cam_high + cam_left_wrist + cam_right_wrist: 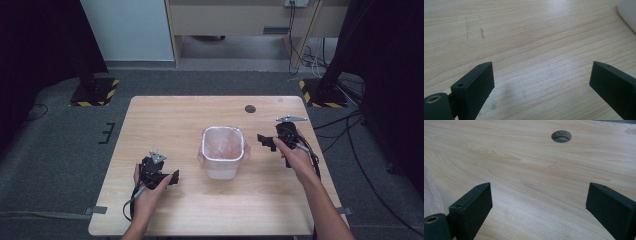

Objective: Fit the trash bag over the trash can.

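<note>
The small white bin (223,151) with its plastic liner stands mid-table (170,115). My left gripper (172,177) waits at its eight o'clock, my right gripper (262,140) at three, both spread wide and empty. I judge this the approach; next I must close in on the rim.

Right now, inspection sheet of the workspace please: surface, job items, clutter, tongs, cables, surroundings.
Surface: light wood table, round hole near the far edge.
Job's things: white bin with clear liner, upright at the centre, nothing seen inside.
Clutter: nothing seen.
Tongs: left tongs open, near the bin's left; right tongs open, near its right; neither touches it.
Cables: one trails from each gripper; more lie on the floor at far right.
Surroundings: grey carpet, hazard-striped stand bases, a cabinet behind.
</note>
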